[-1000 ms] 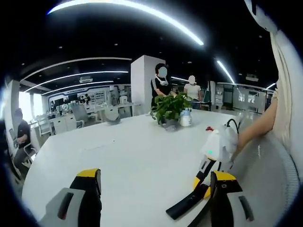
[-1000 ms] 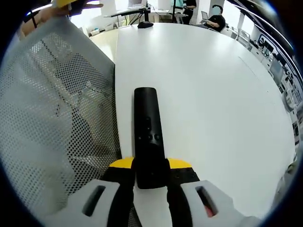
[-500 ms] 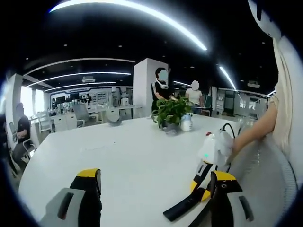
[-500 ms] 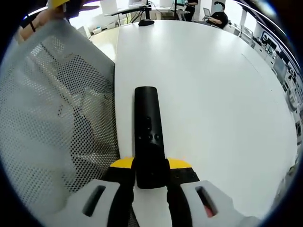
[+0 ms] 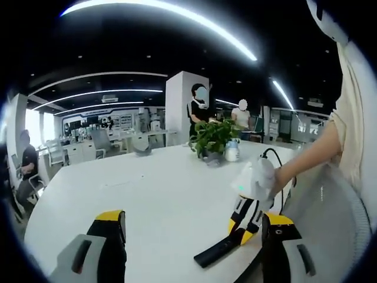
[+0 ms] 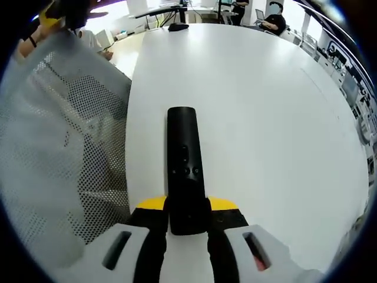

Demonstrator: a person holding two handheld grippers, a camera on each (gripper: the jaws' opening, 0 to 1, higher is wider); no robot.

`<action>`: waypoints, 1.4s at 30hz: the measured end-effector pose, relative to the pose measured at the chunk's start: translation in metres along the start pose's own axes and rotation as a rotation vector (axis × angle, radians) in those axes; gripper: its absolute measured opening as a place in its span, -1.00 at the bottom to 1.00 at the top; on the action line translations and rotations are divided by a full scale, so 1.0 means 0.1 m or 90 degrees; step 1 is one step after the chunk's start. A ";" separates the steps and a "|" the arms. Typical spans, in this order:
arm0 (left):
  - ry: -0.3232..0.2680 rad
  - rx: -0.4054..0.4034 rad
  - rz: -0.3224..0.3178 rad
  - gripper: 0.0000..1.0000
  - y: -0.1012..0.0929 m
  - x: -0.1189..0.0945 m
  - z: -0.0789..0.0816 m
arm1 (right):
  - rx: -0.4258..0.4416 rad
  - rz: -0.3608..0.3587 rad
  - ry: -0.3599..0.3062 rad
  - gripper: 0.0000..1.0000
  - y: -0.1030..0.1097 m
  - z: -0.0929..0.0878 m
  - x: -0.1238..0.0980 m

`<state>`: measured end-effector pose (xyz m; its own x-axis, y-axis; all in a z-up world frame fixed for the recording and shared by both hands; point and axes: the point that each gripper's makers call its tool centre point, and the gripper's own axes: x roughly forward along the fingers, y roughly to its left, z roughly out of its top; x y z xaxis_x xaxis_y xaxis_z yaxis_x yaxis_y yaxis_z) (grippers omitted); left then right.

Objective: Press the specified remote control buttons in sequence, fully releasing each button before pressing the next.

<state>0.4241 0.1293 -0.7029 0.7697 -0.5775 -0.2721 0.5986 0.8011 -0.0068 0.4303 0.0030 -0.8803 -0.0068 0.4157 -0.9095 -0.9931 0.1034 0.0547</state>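
**Remote clamped in our right gripper, left gripper free to press**

We hold the black remote control [image 6: 184, 168] by its near end in our right gripper [image 6: 187, 221], the yellow-tipped jaws closed against its two long sides. Its long axis runs straight away from that gripper, button face up, over the white table [image 6: 265, 118]; the small buttons sit about midway along its length, just beyond the jaw tips. A mesh chair back [image 6: 53, 153] lies to one side of it.

In the left gripper view, the remote control [image 5: 217, 251] points out from the right gripper [image 5: 242, 227] toward our left gripper [image 5: 194, 236], whose jaws stand wide apart with nothing between them. The remote lies between those jaws' lines, nearer the one at the view's right. We judge the left gripper is the one to do the pressing, coming down on the button face with one fingertip.

Farther off stand a potted plant [image 5: 212, 137] and a small white bottle [image 5: 231, 150] just beside it; we cannot tell what the bottle holds.
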 end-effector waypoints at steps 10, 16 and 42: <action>0.006 0.000 0.001 1.00 -0.01 0.00 -0.03 | -0.004 -0.005 0.007 -0.52 -0.27 0.03 0.00; 0.007 -0.002 0.003 1.00 0.00 -0.01 -0.04 | -0.011 -0.008 0.016 -0.52 -0.40 0.05 0.00; 0.015 -0.014 0.025 1.00 0.05 -0.02 -0.05 | -0.012 -0.011 0.022 -0.52 -0.99 0.11 0.01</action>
<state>0.4249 0.1352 -0.7070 0.7871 -0.5417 -0.2949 0.5626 0.8266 -0.0168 0.5300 0.0033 -0.8820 0.0058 0.3820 -0.9241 -0.9951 0.0932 0.0322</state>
